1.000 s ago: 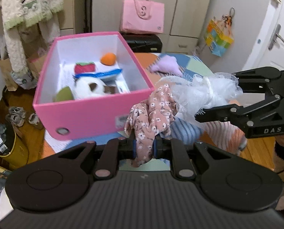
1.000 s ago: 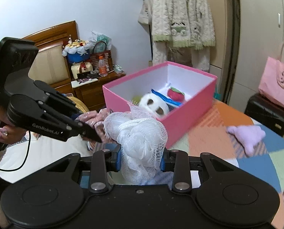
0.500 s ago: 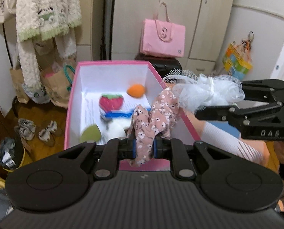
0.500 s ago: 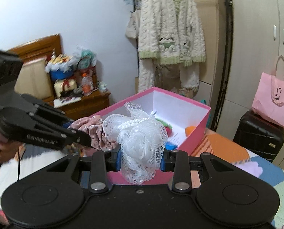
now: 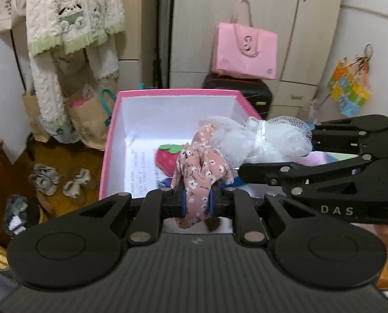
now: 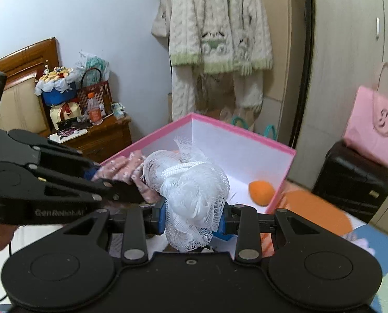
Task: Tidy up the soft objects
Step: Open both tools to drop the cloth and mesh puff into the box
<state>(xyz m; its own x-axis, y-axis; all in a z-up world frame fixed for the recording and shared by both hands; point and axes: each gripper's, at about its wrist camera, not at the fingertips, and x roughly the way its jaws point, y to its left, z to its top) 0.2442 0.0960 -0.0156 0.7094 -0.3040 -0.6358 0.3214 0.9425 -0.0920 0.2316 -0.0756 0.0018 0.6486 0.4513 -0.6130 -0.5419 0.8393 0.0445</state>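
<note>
My left gripper (image 5: 196,203) is shut on a pink floral scrunchie (image 5: 201,172), held over the open pink box (image 5: 110,140). My right gripper (image 6: 192,219) is shut on a white mesh bath pouf (image 6: 194,193), also above the box (image 6: 285,180). In the left wrist view the pouf (image 5: 261,140) and the right gripper come in from the right, touching the scrunchie. The right wrist view has the scrunchie (image 6: 126,167) just left of the pouf. Inside the box lie a red strawberry plush (image 5: 167,156) and an orange sponge (image 6: 261,191).
A cream cardigan (image 5: 63,26) hangs behind the box, with paper bags and shoes (image 5: 45,180) on the floor. A pink tote (image 5: 243,49) sits on a black suitcase (image 6: 350,180). A wooden nightstand (image 6: 100,135) stands at left. A patchwork cloth (image 6: 311,214) covers the surface.
Both grippers have moved forward with their loads, from in front of the box to above its inside. The box now fills more of both views.
</note>
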